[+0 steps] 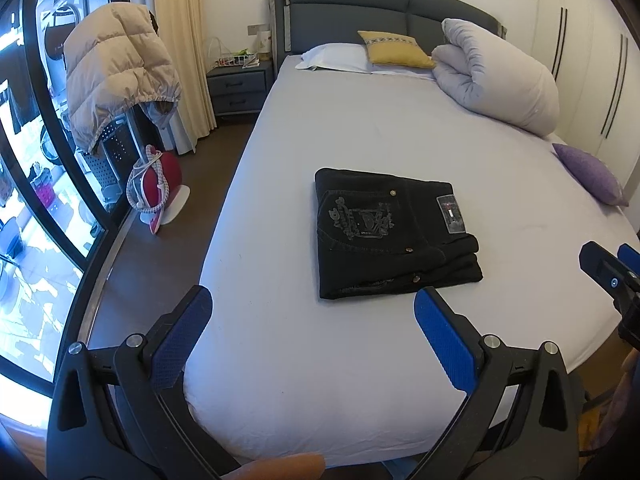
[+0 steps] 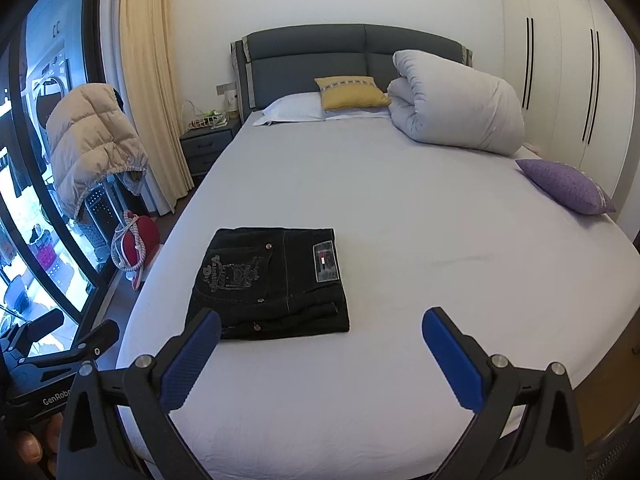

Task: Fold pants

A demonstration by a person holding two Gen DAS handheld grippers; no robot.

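Note:
Black pants [image 1: 394,236] [image 2: 272,280] lie folded into a compact rectangle on the white bed sheet [image 1: 320,360] [image 2: 440,240], with a printed back pocket and a waist label facing up. My left gripper [image 1: 314,312] hovers open above the bed's near end, just short of the pants, with nothing between its blue pads. My right gripper [image 2: 320,332] is open too, held back from the pants' near edge and a little to their right. In the left wrist view the right gripper [image 1: 612,272] shows at the right edge.
A rolled white duvet [image 2: 456,108], a yellow cushion [image 2: 350,92] and a white pillow [image 2: 296,110] sit by the grey headboard. A purple cushion [image 2: 566,186] lies at the bed's right edge. A beige puffer jacket [image 1: 116,68], a red iron [image 1: 158,184] and a nightstand [image 1: 238,86] stand left of the bed.

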